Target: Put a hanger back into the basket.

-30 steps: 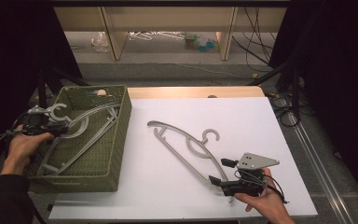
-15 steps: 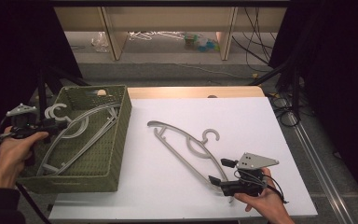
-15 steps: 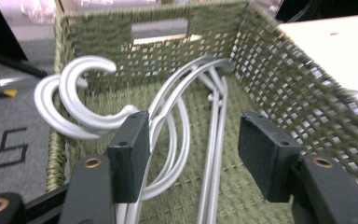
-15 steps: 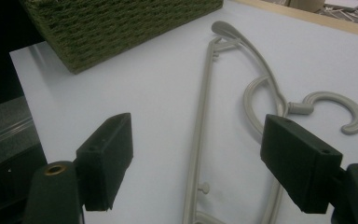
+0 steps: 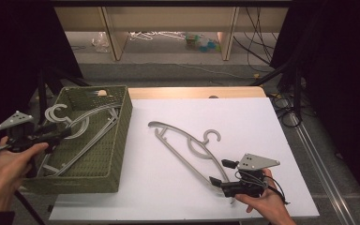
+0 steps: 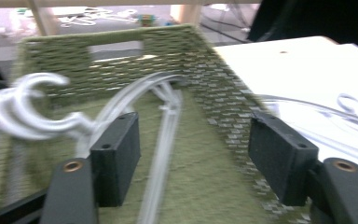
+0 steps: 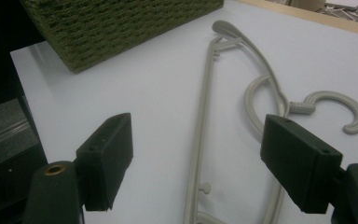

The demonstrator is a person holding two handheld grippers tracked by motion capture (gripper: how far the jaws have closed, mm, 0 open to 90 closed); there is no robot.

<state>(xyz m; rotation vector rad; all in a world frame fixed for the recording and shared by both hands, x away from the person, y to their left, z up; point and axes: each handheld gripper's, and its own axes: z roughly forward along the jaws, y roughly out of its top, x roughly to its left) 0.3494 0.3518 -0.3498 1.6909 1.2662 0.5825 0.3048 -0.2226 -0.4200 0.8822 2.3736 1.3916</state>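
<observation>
Pulled back from the basket since a second ago, the left gripper [image 5: 58,134] now hangs at the basket's left rim, its jaws just opened wide and gripping nothing. Between and beyond them, in the left gripper view, a grey hanger [image 6: 121,107] lies inside the green woven basket [image 6: 214,88], its hook [image 6: 23,112] raised toward the left wall. The person's left hand [image 5: 9,161] holds that tool outside the basket. At the table's near edge the right gripper [image 5: 218,174] rests unmoved in the right hand [image 5: 262,201], jaws spread and empty, straddling the low end of a second grey hanger [image 5: 187,145]. That hanger lies flat on the white tabletop [image 5: 272,122], just right of the basket.
</observation>
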